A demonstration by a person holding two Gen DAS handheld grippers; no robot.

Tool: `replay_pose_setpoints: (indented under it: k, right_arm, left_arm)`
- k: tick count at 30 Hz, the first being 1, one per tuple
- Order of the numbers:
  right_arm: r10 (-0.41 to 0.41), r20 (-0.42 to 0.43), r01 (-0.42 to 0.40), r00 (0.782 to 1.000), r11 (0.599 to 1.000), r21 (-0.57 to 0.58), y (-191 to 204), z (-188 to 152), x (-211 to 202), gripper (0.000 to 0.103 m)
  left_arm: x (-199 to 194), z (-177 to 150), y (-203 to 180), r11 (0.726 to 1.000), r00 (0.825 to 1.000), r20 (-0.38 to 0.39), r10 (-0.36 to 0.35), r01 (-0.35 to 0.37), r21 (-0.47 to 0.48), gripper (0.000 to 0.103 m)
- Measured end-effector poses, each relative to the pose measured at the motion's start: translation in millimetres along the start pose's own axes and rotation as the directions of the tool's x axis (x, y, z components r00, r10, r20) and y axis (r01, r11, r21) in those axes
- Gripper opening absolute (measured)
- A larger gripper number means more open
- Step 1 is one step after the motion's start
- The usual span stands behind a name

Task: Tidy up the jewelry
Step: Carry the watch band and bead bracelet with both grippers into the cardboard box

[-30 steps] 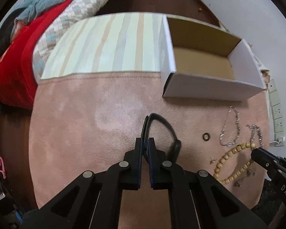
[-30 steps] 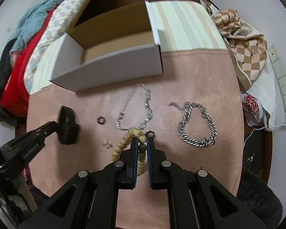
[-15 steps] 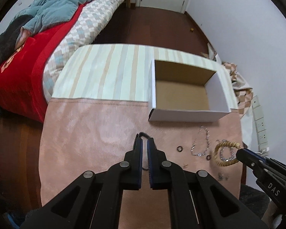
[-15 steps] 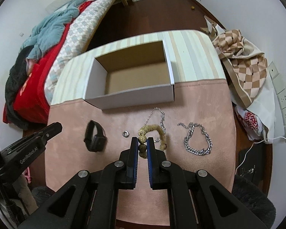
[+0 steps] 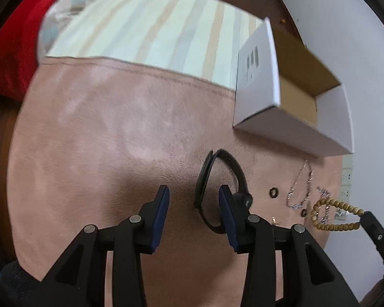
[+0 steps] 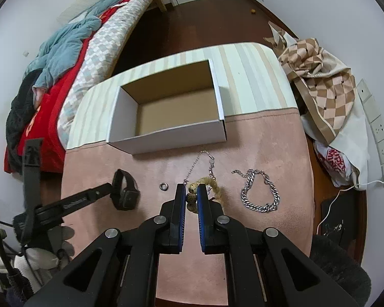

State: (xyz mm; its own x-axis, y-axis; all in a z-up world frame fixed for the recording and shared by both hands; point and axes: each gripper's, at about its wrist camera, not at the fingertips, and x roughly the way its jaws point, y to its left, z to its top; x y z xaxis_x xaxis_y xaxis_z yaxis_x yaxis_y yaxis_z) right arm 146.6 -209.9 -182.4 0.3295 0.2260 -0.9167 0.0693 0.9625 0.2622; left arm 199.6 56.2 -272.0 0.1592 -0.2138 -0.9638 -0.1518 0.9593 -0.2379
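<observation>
The left gripper point(image 5: 193, 202), whose jaws were pinched shut on the watch strap half a second ago and carrying it above the table, now has them spread wide. The watch point(image 5: 217, 192) sits on the pink table cover point(image 5: 102, 133), one loop of its strap between the jaws and the rest by the right-hand pad (whether that pad touches the strap cannot be told). So the watch has been let go short of the box point(image 5: 258, 76), which is close by but apart from it; judged from this, it has not been put away, and the left hand may be taking a new hold or giving it up.

The right gripper point(image 6: 191, 197) has changed little: its jaws are nearly closed, clamped on the bead bracelet point(image 6: 210, 185), which hangs from them near the table, in front of the box point(image 6: 166, 138). In the right view the box is empty, so nothing has been put away.

On the cover lie the thin chain point(image 6: 204, 163), the heavy chain bracelet point(image 6: 259, 194) and a small ring point(image 6: 163, 186), all apart from one another and from the box.
</observation>
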Motion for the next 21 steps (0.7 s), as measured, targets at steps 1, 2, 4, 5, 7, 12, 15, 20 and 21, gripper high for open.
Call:
replay_pose_setpoints:
  k: [1, 2, 4, 5, 7, 12, 15, 20, 21]
  right_arm:
    - [-0.003, -0.004, 0.003, 1.0, 1.0, 0.001, -0.9, -0.1, 2.1, 0.009]
    - [-0.006, -0.009, 0.006, 1.0, 1.0, 0.004, -2.1, -0.3, 5.1, 0.009]
    - [-0.013, -0.016, 0.013, 1.0, 1.0, 0.006, -3.9, -1.1, 9.5, 0.009]
    - [-0.015, -0.02, 0.015, 1.0, 1.0, 0.007, -4.4, -1.2, 11.2, 0.009]
    - [-0.02, -0.024, 0.02, 1.0, 1.0, 0.008, -5.6, -2.0, 13.9, 0.009]
    - [-0.016, -0.017, 0.016, 1.0, 1.0, 0.005, -6.4, -0.3, 11.9, 0.009]
    - [-0.003, -0.003, 0.003, 1.0, 1.0, 0.001, -4.7, 3.7, 5.2, 0.009]
    - [0.041, 0.033, -0.041, 0.999, 0.999, -0.016, 4.4, 16.3, -15.3, 0.009]
    - [0.05, 0.042, -0.049, 0.998, 0.999, -0.021, 6.2, 20.0, -19.9, 0.009]
  left_arm:
    - [5.5, -0.6, -2.0, 1.0, 1.0, -0.007, 0.012, -0.012, 0.01, 0.037]
    - [6.7, -1.4, -4.2, 1.0, 1.0, 0.005, 0.02, -0.02, 0.021, 0.037]
    - [6.7, -1.8, -11.0, 0.997, 0.998, 0.036, 0.044, -0.046, 0.06, 0.036]
    - [8.6, -2.2, -12.9, 0.996, 0.998, 0.036, 0.056, -0.058, 0.068, 0.035]
    - [7.9, -4.1, -16.6, 0.994, 0.995, 0.068, 0.066, -0.072, 0.084, 0.008]
    - [1.6, -8.3, -20.7, 0.992, 0.993, 0.094, 0.075, -0.084, 0.096, 0.004]
    - [-15.5, -11.1, -24.7, 0.992, 0.991, 0.122, 0.058, -0.07, 0.101, 0.004]
    - [-64.6, -15.2, -39.3, 0.991, 0.98, 0.199, 0.004, -0.03, 0.128, 0.004]
    - [-77.9, -14.1, -44.1, 0.99, 0.976, 0.22, -0.012, -0.019, 0.138, 0.004]
